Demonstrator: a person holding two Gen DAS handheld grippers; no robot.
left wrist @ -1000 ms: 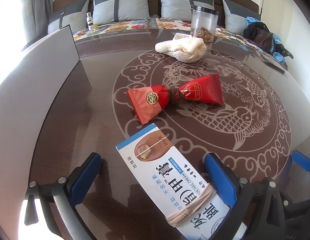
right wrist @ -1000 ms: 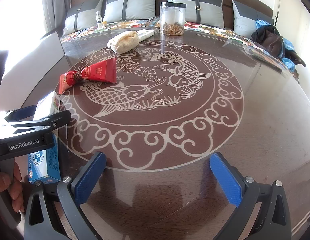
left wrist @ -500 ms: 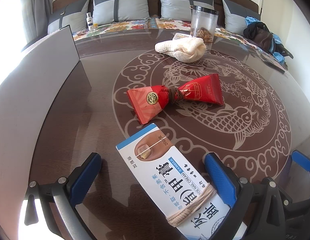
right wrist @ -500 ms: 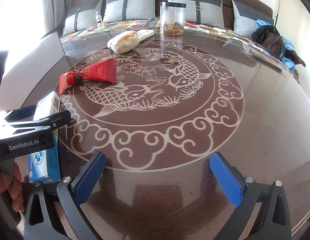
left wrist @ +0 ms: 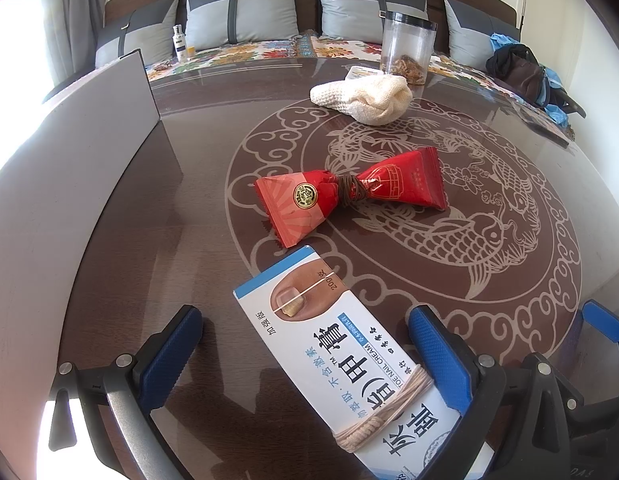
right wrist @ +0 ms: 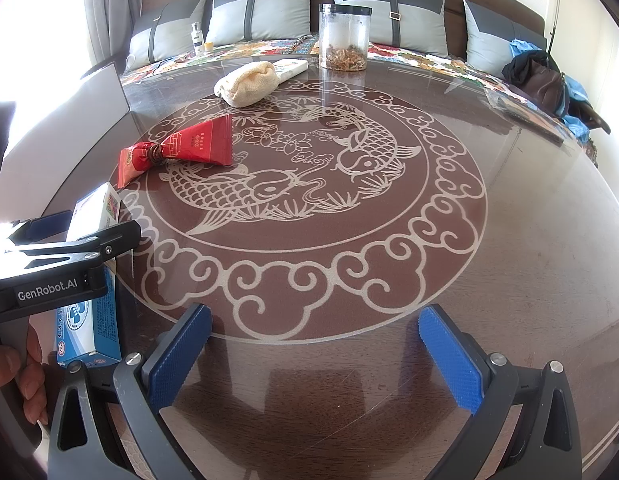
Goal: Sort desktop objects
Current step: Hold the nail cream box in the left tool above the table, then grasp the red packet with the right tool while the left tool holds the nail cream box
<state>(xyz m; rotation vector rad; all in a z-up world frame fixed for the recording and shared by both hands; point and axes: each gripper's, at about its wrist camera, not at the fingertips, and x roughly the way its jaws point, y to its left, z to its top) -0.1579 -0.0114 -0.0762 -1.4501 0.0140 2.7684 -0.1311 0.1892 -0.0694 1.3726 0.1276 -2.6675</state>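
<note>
Blue pads of my left gripper [left wrist: 305, 356] stand wide apart around the white cream box [left wrist: 341, 364], low in the frame, gripping nothing. Next I squeeze (gently). My right gripper [right wrist: 315, 356] waits open, empty.

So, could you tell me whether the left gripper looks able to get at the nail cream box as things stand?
Probably yes. The left gripper is open and the nail cream box already lies on the table between its blue fingers, with nothing in the way; the red packet sits farther ahead.
</note>
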